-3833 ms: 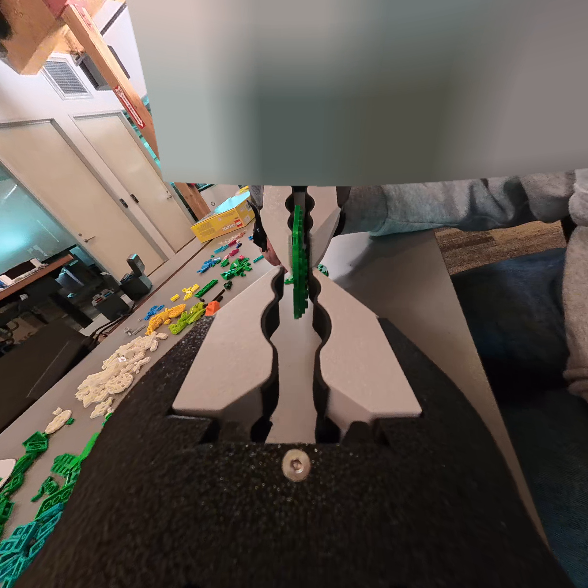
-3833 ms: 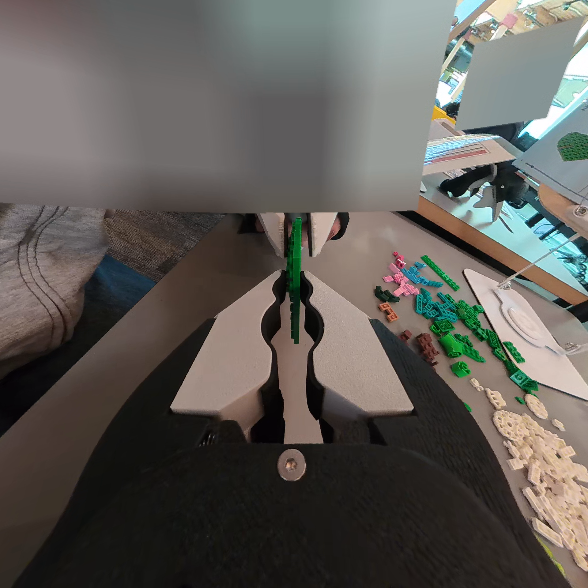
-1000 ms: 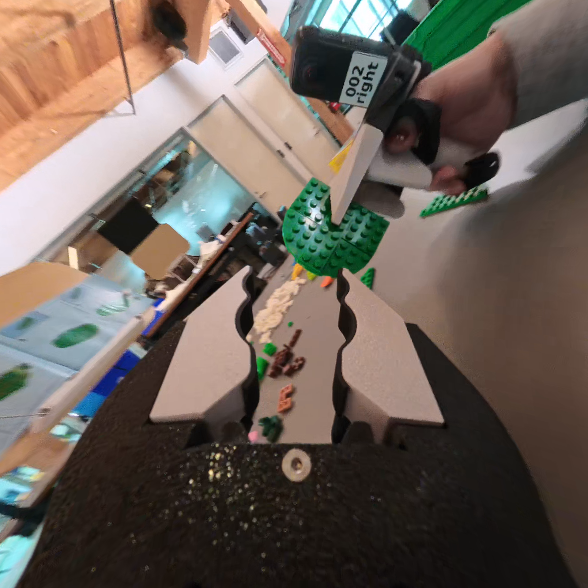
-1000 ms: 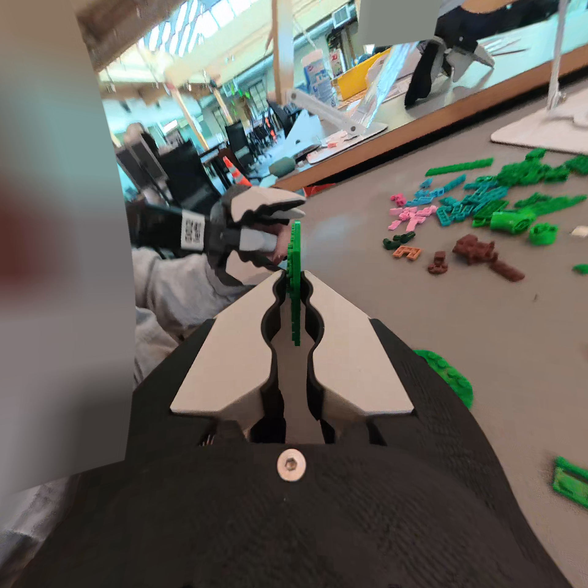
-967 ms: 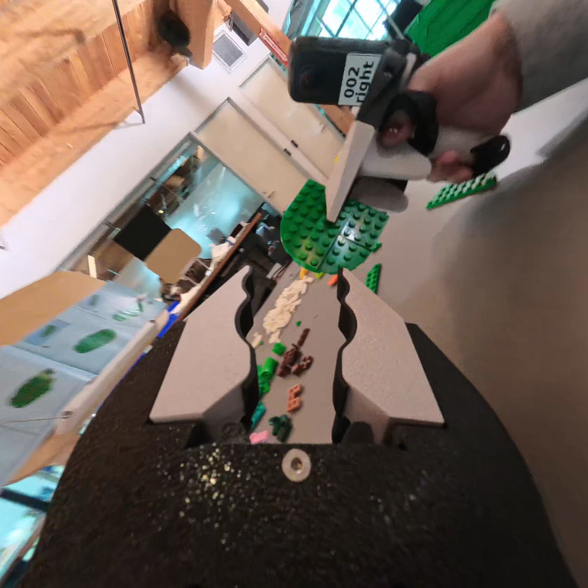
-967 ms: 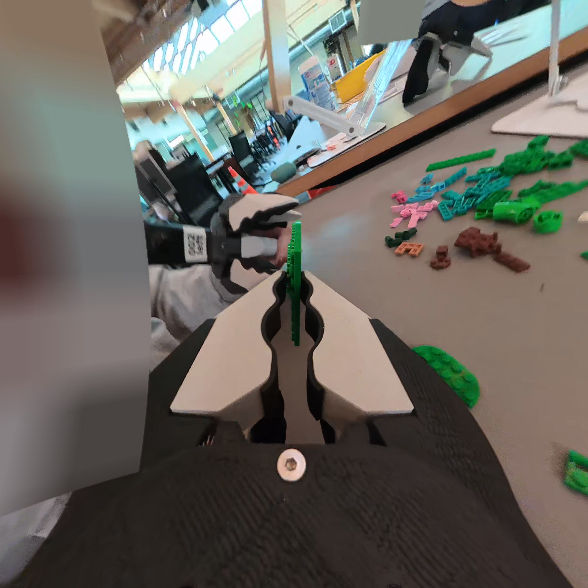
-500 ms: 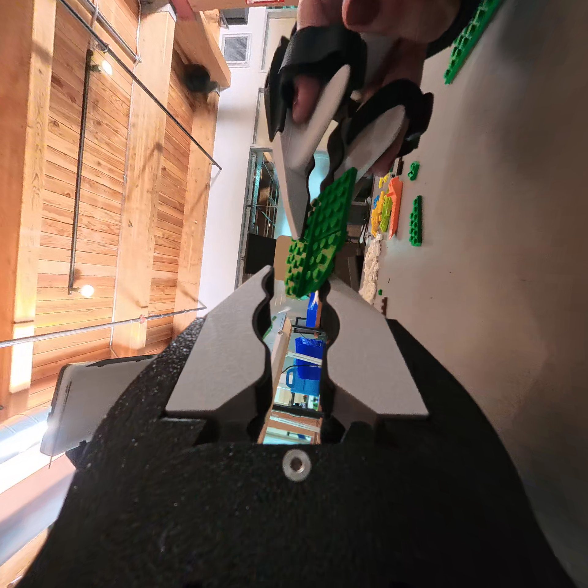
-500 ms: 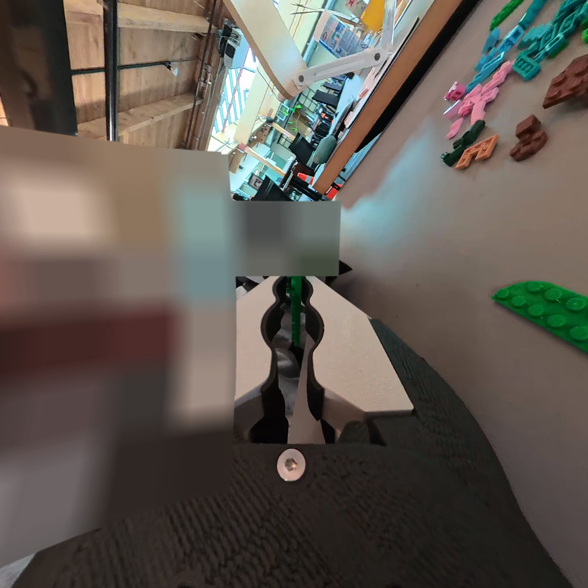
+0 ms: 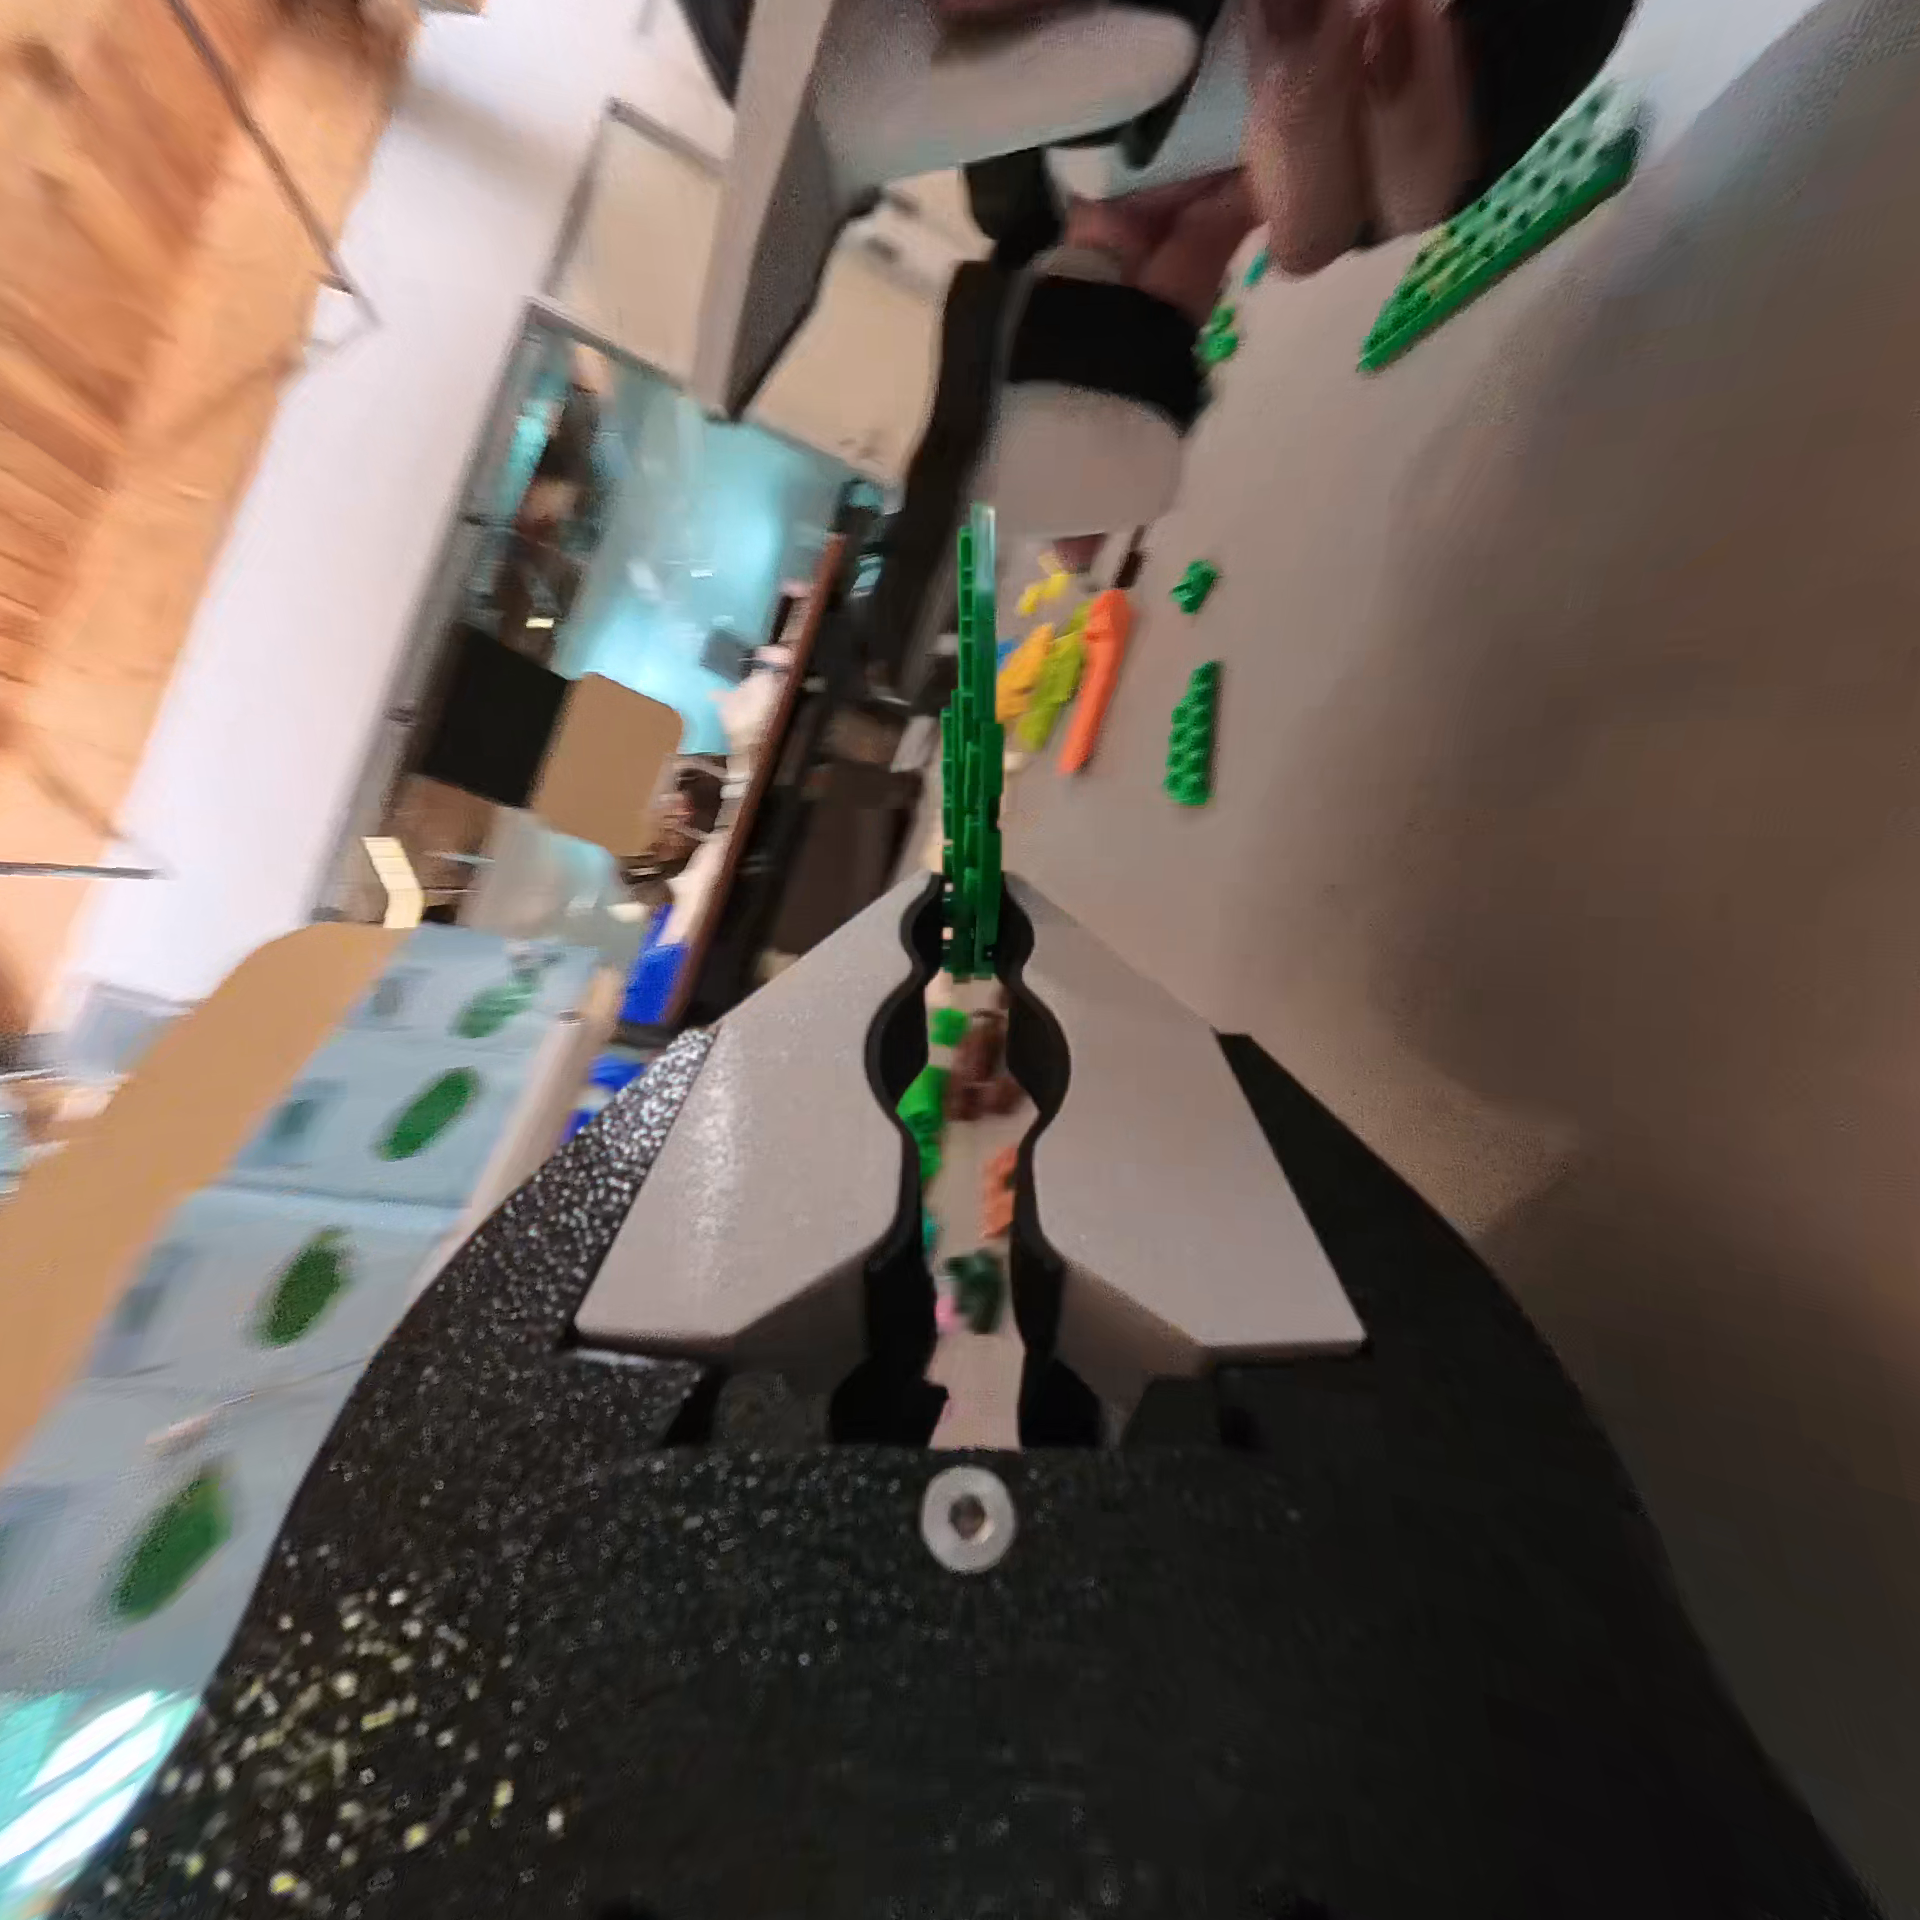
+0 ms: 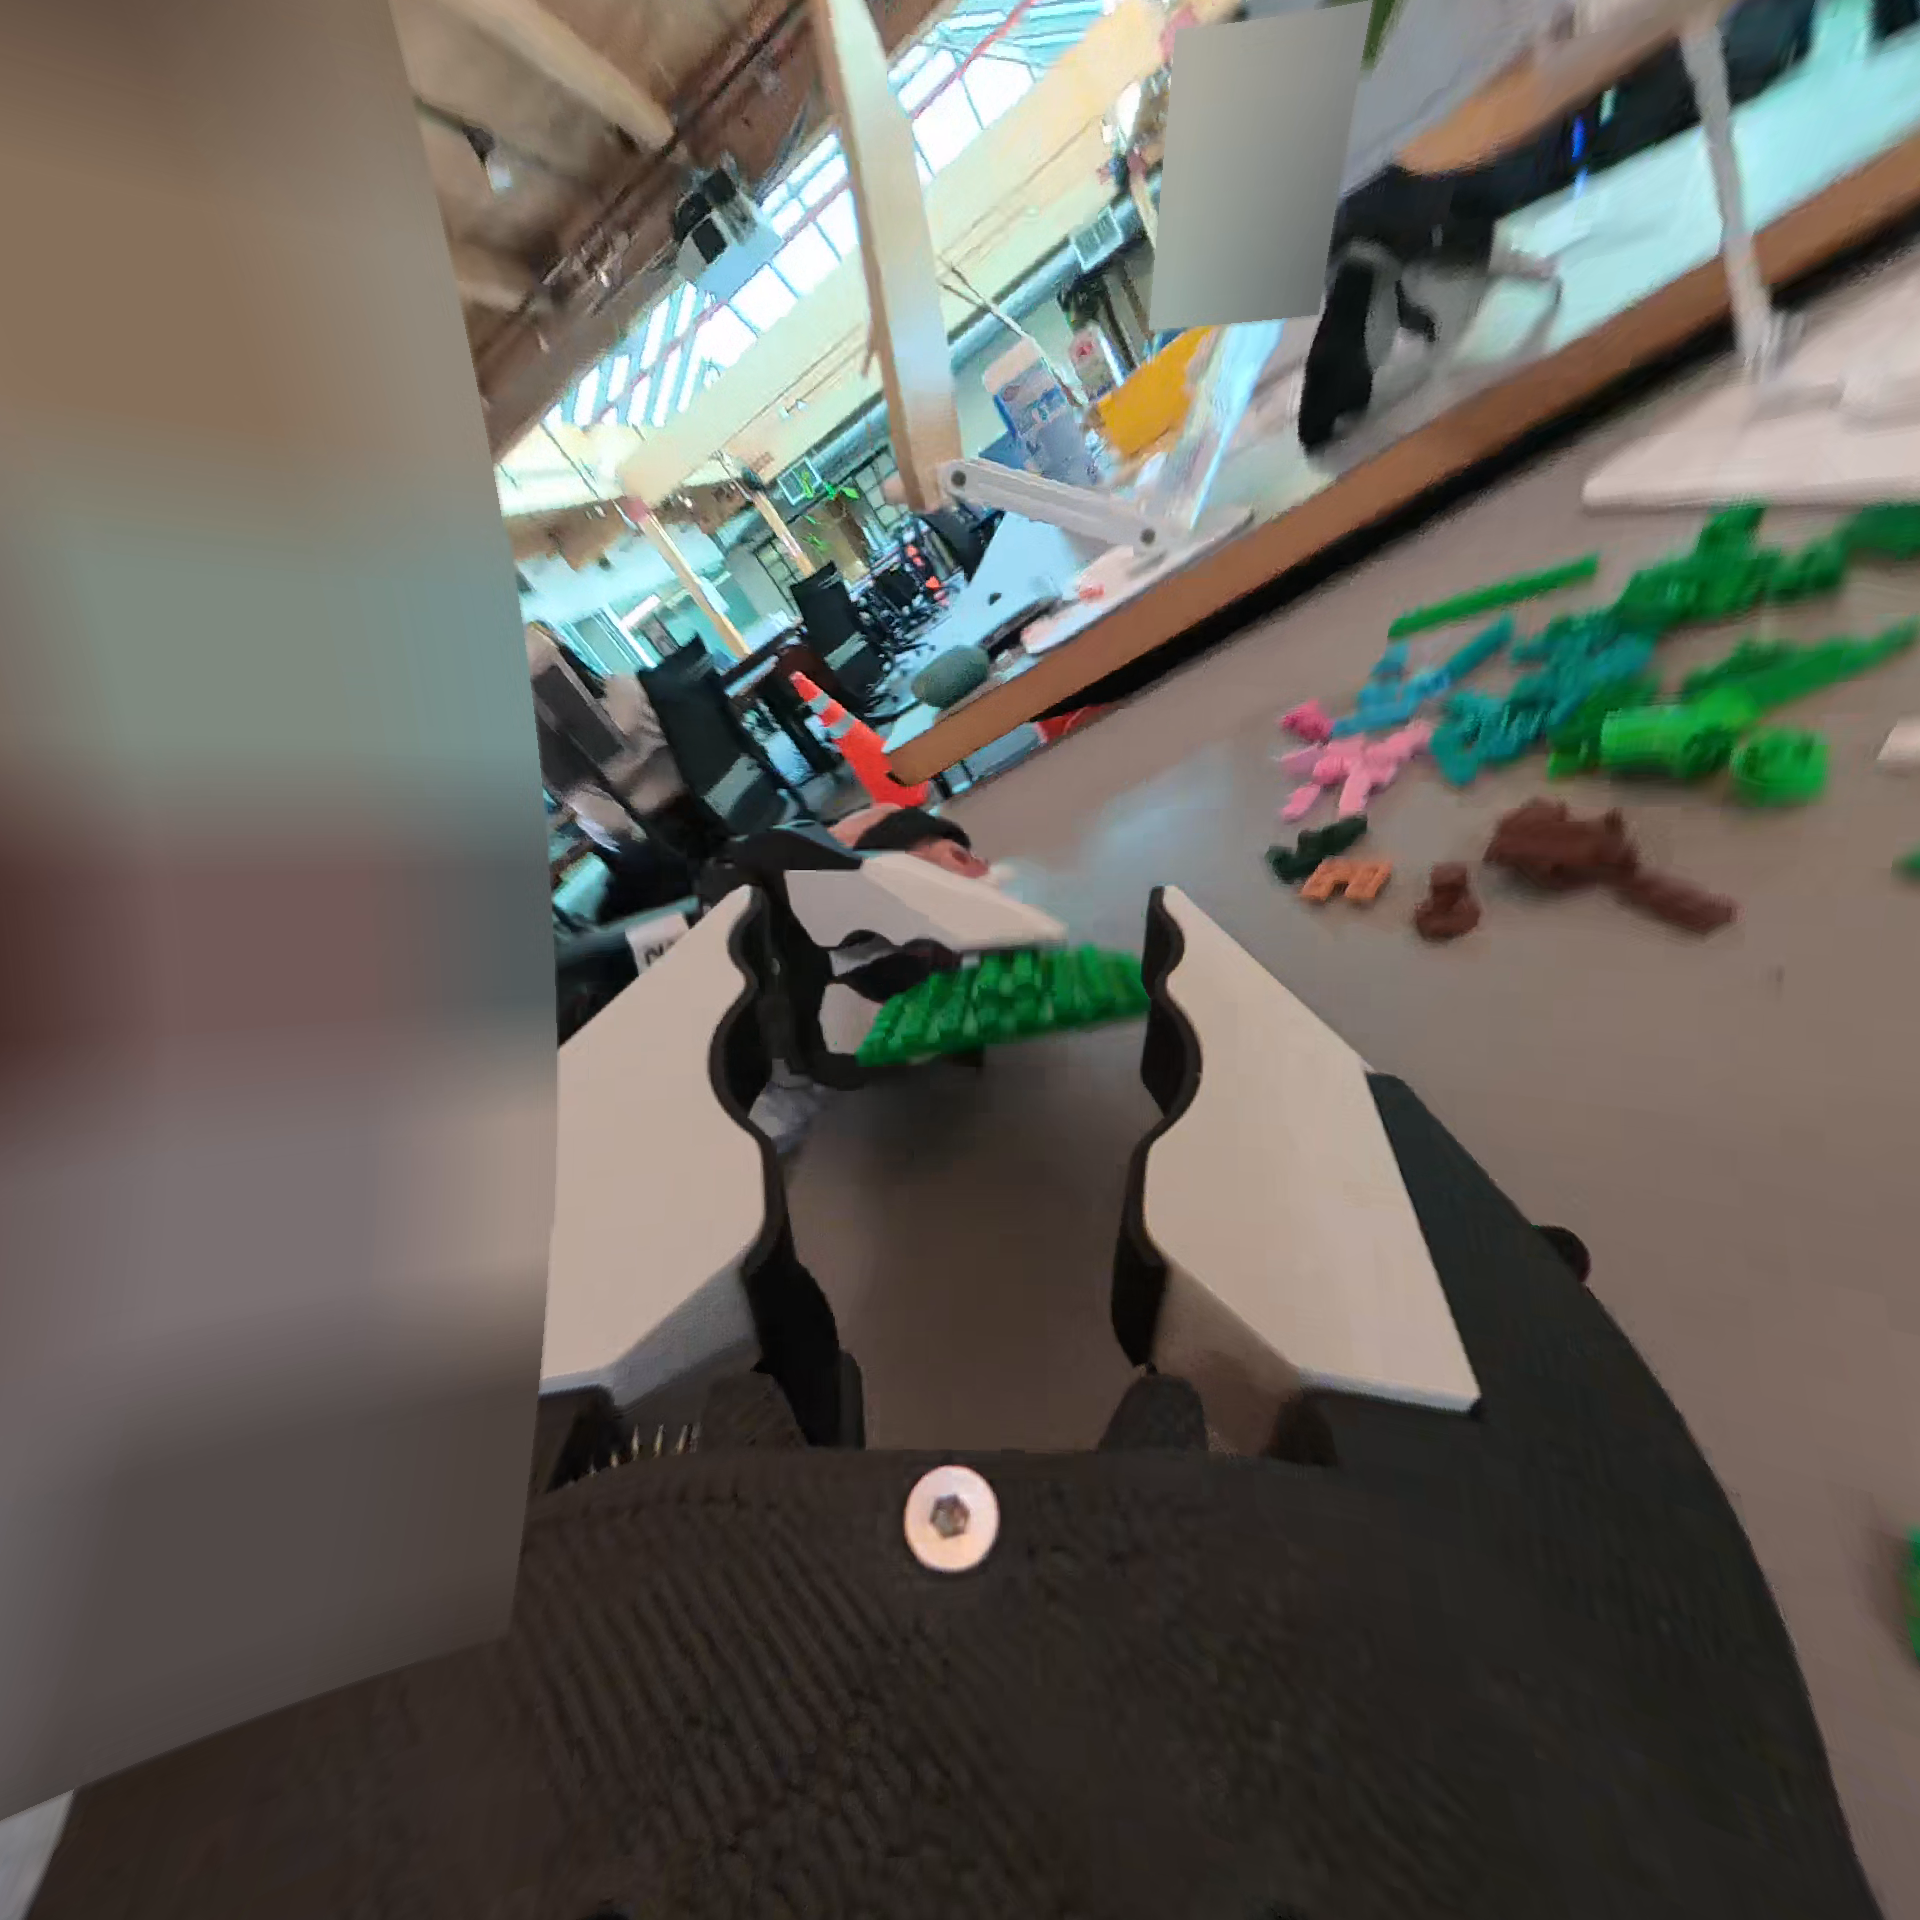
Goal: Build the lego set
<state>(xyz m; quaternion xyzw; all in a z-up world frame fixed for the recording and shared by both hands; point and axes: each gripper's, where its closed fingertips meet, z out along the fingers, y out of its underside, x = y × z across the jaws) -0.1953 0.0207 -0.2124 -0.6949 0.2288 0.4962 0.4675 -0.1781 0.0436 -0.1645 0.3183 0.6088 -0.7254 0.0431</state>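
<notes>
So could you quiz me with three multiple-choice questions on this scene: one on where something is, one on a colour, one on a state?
1. Where is the green studded plate?
A. flat on the table
B. between the left gripper's fingertips
C. in a box

2. What colour are the bricks beside the teal ones?
A. pink
B. purple
C. black

3. How do the right gripper's fingers stand?
A. spread apart
B. pressed together
C. clamped on a brick

Answers:
1 B, the left gripper pinches its edge.
2 A, pink bricks lie next to them.
3 A, the right gripper shows table between its fingers.

We see both grippers [image 9: 971, 914] [image 10: 951, 935] with pale grey wavy-edged fingers, black textured bodies, one silver screw; possibly black finger straps.
</notes>
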